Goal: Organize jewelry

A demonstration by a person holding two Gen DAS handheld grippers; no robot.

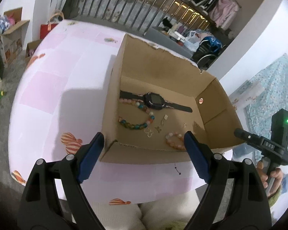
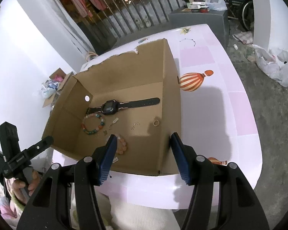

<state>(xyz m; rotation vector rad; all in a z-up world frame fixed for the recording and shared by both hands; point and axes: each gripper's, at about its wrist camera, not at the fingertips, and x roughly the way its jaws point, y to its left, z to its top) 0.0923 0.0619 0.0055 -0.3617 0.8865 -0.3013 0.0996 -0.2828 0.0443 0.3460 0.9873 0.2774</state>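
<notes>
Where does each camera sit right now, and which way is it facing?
Left wrist: on the left gripper, looking down into the cardboard box; shows its blue fingers and the person's right hand.
Right wrist: on the right gripper, looking down into the box from its other corner; shows the person's left hand.
Shared: box, black watch, multicolored bead bracelet, pink bead bracelet, pink table.

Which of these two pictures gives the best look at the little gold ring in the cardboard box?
The right wrist view. There the gold ring lies in the open on the box floor, its round shape plain. In the left wrist view it is only a faint speck near the box's right wall, too small to make out.
</notes>
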